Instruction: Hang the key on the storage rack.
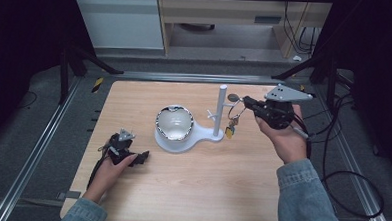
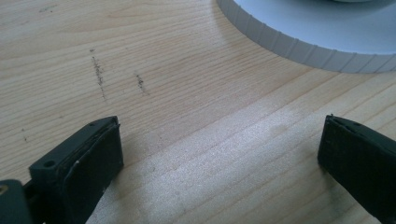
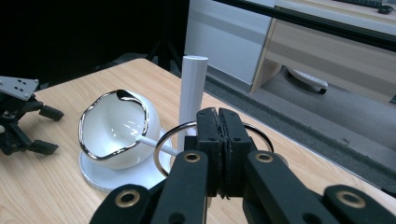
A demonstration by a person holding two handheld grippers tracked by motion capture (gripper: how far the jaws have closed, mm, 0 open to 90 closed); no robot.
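— Beside the white post [image 1: 221, 110], what does the right gripper [image 1: 248, 103] hold?
— Its jaws are clenched on a metal key ring [image 3: 168, 140]; the loop spreads to both sides of the closed tips, close to the post. Keys [image 1: 230, 128] hang from the ring, just beside the post's foot.
— And the other one?
— The left gripper [image 1: 143, 157] rests low over the wooden table [image 1: 191, 180], jaws spread wide with nothing between them, near the ribbed edge of the white stand base [image 2: 299, 42], well apart from the ring.
— The bowl [image 1: 174, 122]?
— It sits on that base.
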